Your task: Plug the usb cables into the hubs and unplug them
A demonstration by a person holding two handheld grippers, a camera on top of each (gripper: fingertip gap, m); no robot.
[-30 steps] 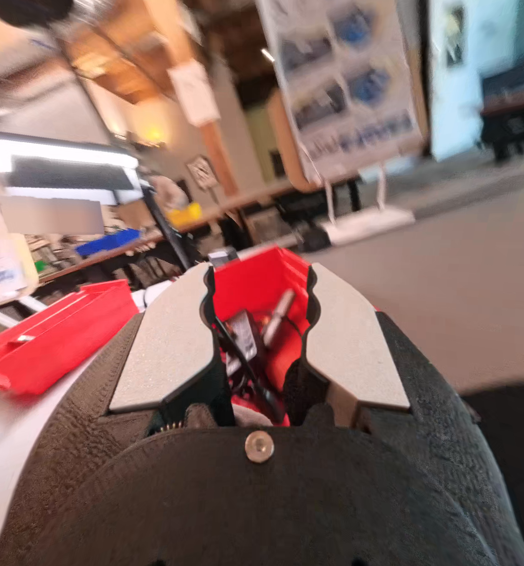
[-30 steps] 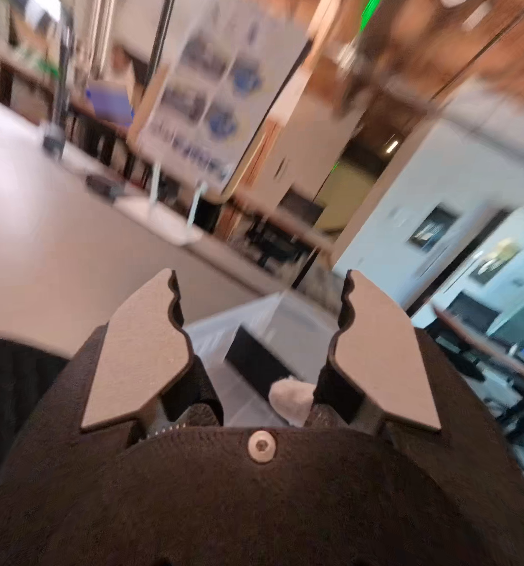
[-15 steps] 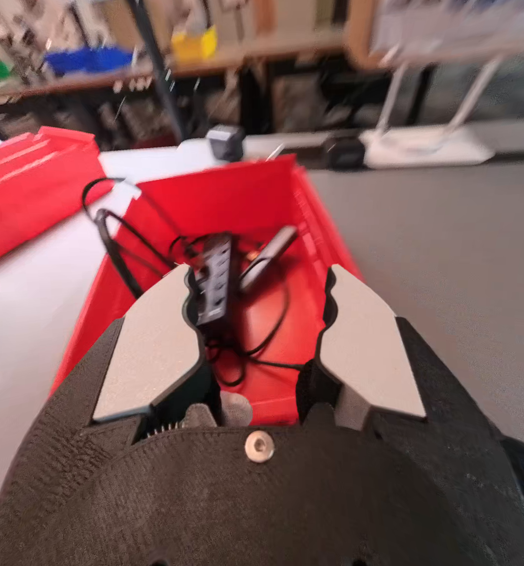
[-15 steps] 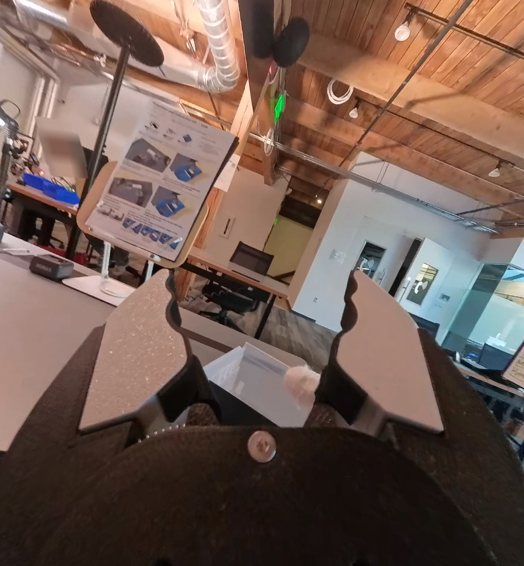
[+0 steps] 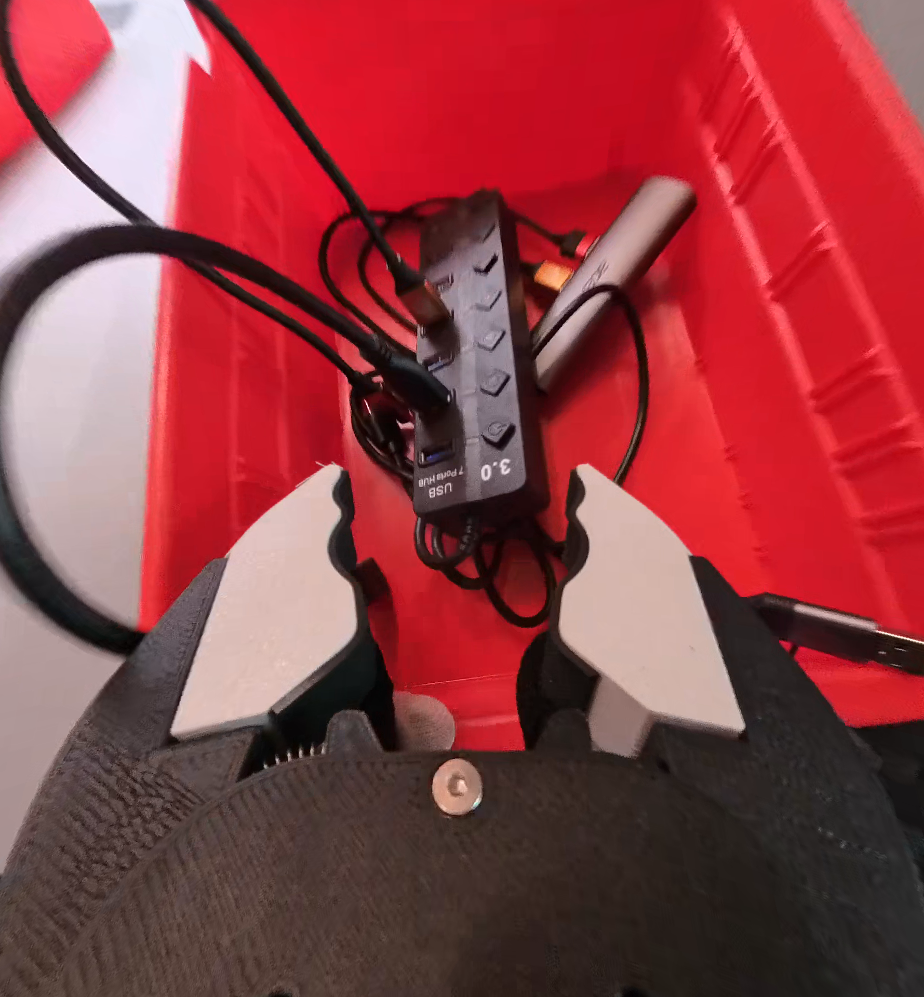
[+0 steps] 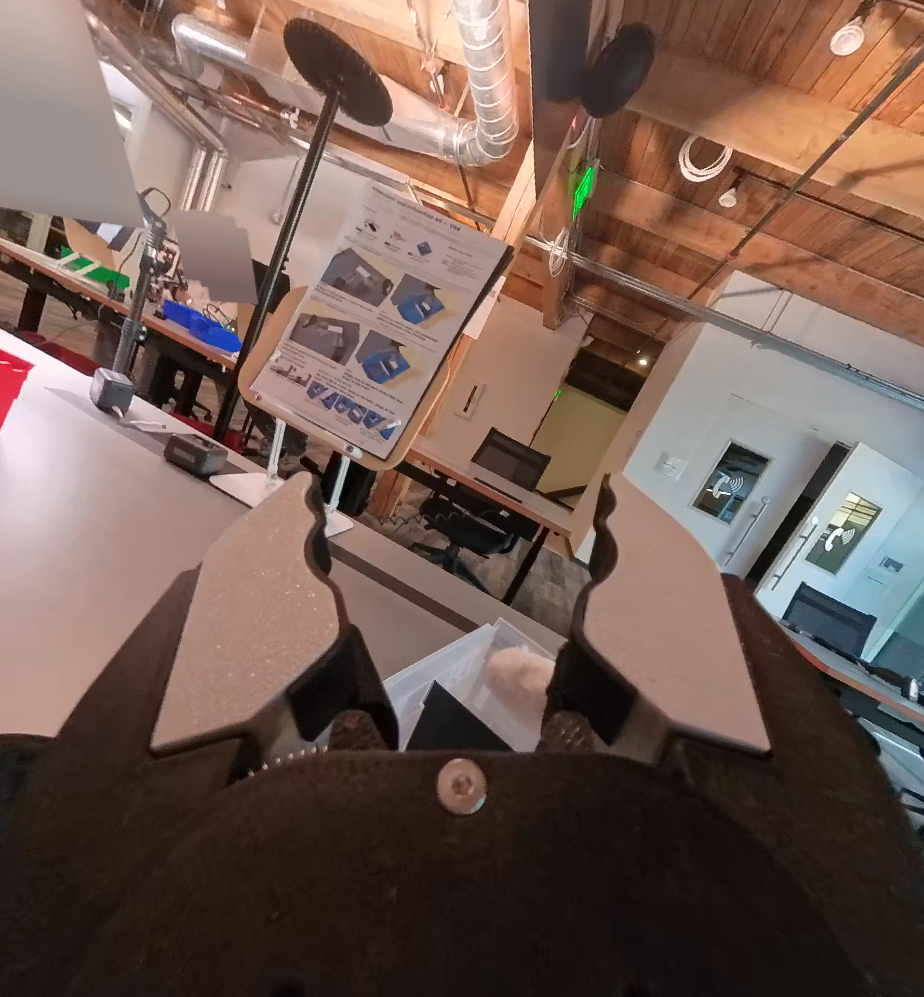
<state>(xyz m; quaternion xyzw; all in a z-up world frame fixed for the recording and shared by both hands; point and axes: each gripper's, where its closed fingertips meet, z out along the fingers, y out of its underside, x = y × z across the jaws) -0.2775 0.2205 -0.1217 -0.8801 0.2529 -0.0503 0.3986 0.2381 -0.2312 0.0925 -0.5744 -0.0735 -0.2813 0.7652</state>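
Both tongs stand apart and hold nothing. Left gripper [image 5: 459,480] hangs over a red bin [image 5: 583,108], fingers pointing down into it. On the bin floor at 12 o'clock from the fingertips lies a black hub [image 5: 481,377], long axis running from 12 to 6 o'clock, its near end just beyond the tips, with a row of buttons along its right side and ports along its left. Two plugs sit at the port side: a bronze plug [image 5: 422,296] at the hub's far half, and a black plug [image 5: 416,377] near its middle; whether each is fully seated I cannot tell. Their cables [image 5: 179,248] loop out over the bin's left wall toward 9 o'clock. A grey hub [image 5: 610,280] lies tilted just beside the black hub at 2 o'clock, touching or nearly touching it. A loose coil of thin black cord [image 5: 481,566] lies under the hub's near end, between the fingers. At 3 o'clock, beside the right finger, a free USB plug [image 5: 853,642] with a metal tip lies against the bin's right wall.

Right gripper [image 6: 457,496] points up and away across a grey table [image 6: 71,539]. At 11 o'clock stands a board [image 6: 378,345] on a white stand. A red bin edge shows at 9 o'clock. Between the fingers, low, a clear box [image 6: 449,663] is seen.
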